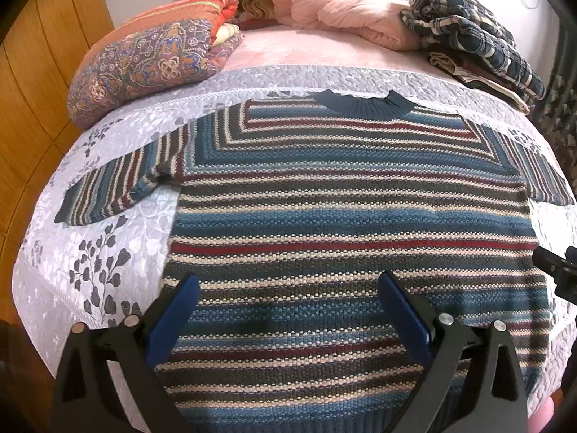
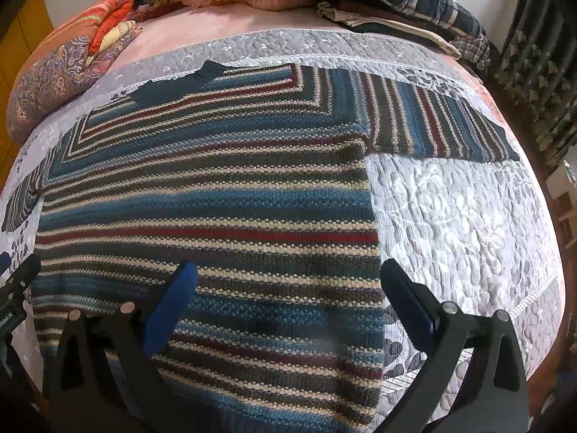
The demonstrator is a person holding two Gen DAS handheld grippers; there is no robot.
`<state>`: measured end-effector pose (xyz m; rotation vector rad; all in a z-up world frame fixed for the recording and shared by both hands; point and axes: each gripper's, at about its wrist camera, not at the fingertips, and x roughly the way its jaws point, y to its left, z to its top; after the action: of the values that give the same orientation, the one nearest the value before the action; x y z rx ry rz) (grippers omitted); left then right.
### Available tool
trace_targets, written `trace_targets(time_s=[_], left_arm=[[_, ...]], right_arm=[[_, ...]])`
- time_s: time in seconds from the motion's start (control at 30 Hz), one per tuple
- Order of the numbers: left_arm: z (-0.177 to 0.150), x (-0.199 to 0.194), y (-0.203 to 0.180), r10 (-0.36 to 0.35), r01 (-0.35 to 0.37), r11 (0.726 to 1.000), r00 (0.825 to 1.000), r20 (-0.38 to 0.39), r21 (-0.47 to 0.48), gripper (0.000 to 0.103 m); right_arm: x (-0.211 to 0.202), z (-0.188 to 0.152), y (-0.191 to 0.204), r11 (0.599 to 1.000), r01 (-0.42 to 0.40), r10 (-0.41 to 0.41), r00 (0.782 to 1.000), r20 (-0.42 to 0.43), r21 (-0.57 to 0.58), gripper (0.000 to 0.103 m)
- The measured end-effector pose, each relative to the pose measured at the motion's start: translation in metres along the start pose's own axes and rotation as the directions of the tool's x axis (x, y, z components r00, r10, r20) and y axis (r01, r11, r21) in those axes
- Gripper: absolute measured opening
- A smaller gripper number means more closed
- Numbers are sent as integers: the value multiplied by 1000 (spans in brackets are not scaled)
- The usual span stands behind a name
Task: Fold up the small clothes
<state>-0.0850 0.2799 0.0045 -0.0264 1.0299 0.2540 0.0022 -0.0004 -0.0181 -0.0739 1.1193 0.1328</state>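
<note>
on the bed (image 1: pixel 108 252), the thick, floppy striped sweater (image 1: pixel 342 216) lay flat; both grippers (image 1: pixel 288 310) (image 2: pixel 288 303) hovered empty, jaws apart, sleeve cuffs at 9 and 2 o'clock looking best to pinch.

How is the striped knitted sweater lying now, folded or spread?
Spread: the striped knitted sweater lies flat, with both sleeves out sideways.

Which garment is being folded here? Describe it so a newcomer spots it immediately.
On the grey floral quilt covering the bed's near half lies a knit sweater, spread flat, sleeves out, dark collar toward the pillows. Unlike the plaid pile and pink bedding behind, it has blue, red and cream stripes.
</note>
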Motion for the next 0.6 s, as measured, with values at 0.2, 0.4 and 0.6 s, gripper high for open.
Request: trace_targets(time_s=[0.2, 0.4, 0.6], left_arm=[[0, 0, 0, 1, -1, 1000, 1000, 1, -1, 99], [1, 1, 2, 1, -1, 1000, 1000, 2, -1, 99], [0, 1, 1, 1, -1, 1000, 1000, 2, -2, 99]], right_arm=[[1, 0, -1, 1000, -3, 3, 1000, -1, 2, 100], [1, 1, -2, 1000, -4, 4, 1000, 1, 2, 100], [1, 2, -3, 1000, -7, 7, 1000, 0, 3, 100]])
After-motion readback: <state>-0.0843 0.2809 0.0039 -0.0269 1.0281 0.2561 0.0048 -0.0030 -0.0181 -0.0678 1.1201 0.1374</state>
